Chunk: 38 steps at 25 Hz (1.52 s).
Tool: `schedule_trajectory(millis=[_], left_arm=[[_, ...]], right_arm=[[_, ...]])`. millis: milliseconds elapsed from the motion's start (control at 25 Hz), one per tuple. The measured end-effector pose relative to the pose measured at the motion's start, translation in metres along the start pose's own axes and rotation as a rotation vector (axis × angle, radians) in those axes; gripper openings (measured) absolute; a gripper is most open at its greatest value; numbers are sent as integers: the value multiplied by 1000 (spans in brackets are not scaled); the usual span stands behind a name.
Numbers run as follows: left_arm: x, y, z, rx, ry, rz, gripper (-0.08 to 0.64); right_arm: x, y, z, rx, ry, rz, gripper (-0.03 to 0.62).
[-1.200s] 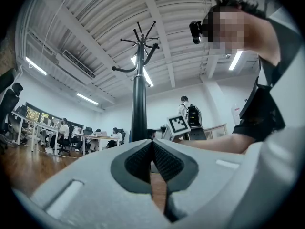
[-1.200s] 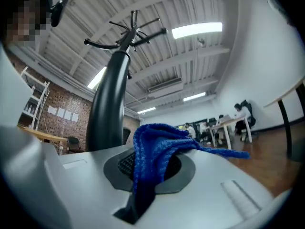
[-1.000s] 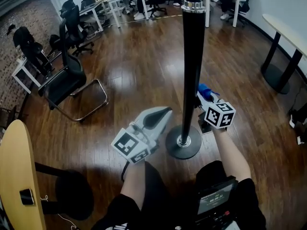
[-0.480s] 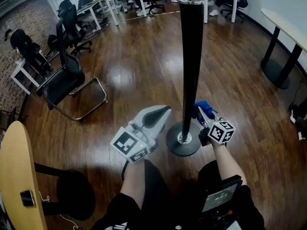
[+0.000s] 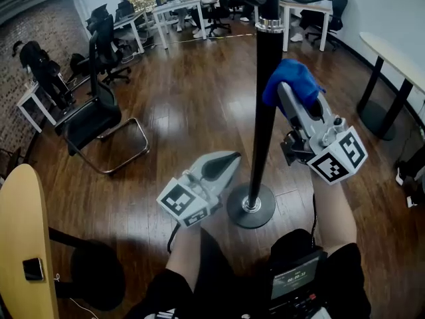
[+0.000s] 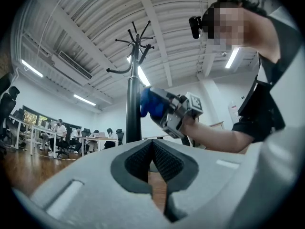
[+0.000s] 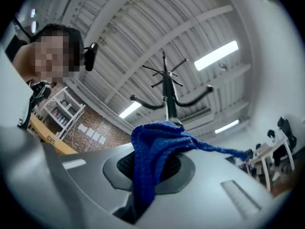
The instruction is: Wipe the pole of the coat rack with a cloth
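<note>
- The right tool (image 5: 287, 92) was clamped shut on a blue cloth (image 5: 291, 77), which bunched over its tips right of centre in the head view.
- The cloth lay against the black pole (image 5: 264, 118) of the coat rack, below the metal collar (image 5: 269, 24).
- The left tool (image 5: 224, 163) was lower, with its jaws together and empty, just left of the round base (image 5: 251, 208) on the wood floor (image 5: 186, 98).

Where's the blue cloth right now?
Head view, right of centre: the blue cloth is clamped in the right gripper, against the right side of the pole, below its silver collar.
</note>
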<state>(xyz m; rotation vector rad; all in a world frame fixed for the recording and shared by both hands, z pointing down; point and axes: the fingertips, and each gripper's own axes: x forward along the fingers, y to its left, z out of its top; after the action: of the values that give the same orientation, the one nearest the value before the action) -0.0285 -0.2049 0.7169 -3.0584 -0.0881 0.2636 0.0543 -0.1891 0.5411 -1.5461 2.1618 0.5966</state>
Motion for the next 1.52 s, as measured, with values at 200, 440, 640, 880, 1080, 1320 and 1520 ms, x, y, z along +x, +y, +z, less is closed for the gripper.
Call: schedule_trajectory(millis=[200, 440, 640, 880, 1080, 1320, 1520], left_arm=[[-10, 3, 17, 21, -35, 18, 2], [-13, -1, 16, 21, -43, 15, 2], [-9, 3, 3, -3, -28, 13, 2], [-6, 4, -13, -27, -16, 7, 2], [-4, 4, -26, -47, -2, 6, 2], [-3, 7, -42, -52, 46, 30, 2], [-11, 17, -51, -53, 64, 55, 2]], right_arm=[[40, -1, 36, -255, 47, -122, 31], [17, -15, -27, -255, 202, -179, 32], [-31, -12, -94, -185, 278, -205, 32], [-111, 2, -217, -98, 485, -200, 32], [-172, 17, -316, -17, 689, -204, 32], [-213, 24, -375, 32, 847, -243, 32], [-142, 17, -281, -44, 620, -283, 32]])
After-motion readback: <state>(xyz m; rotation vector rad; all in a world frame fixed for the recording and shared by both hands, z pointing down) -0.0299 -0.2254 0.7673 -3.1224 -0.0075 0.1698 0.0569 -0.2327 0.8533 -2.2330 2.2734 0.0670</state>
